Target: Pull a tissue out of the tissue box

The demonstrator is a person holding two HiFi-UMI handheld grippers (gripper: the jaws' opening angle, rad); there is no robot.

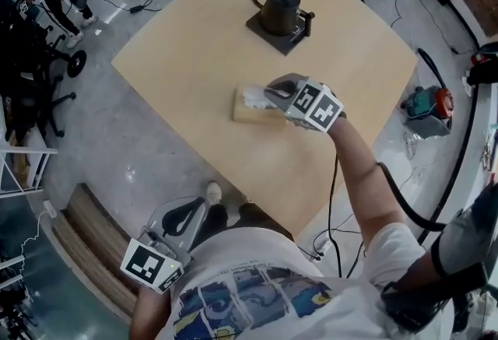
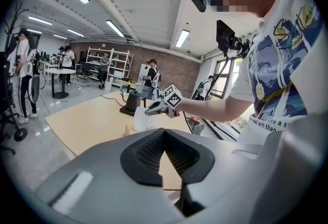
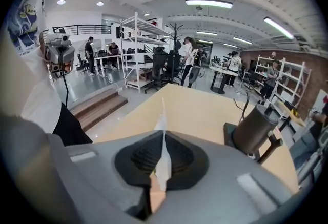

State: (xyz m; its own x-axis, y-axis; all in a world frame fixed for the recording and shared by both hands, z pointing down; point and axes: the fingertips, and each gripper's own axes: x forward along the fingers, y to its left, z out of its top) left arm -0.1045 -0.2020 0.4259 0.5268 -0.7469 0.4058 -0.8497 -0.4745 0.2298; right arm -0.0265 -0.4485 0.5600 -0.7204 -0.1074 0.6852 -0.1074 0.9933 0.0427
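Observation:
A tan tissue box (image 1: 247, 114) lies near the middle of the wooden table (image 1: 187, 50). A white tissue (image 1: 250, 96) stands up out of its top. My right gripper (image 1: 268, 91) is just above the box and shut on that tissue. In the right gripper view the thin white tissue (image 3: 163, 161) is pinched edge-on between the pads. The left gripper view shows the right gripper (image 2: 151, 109) lifting the tissue (image 2: 143, 119) over the box (image 2: 129, 129). My left gripper (image 1: 191, 214) hangs off the table beside the person's body, with its jaws (image 2: 165, 133) together and nothing in them.
A black kettle (image 1: 280, 12) on a dark base stands at the table's far side, with a cable running off behind it. The kettle (image 3: 256, 128) is to the right of the tissue. Office chairs (image 1: 31, 74) crowd the floor at left. Cables and gear (image 1: 424, 105) lie at right.

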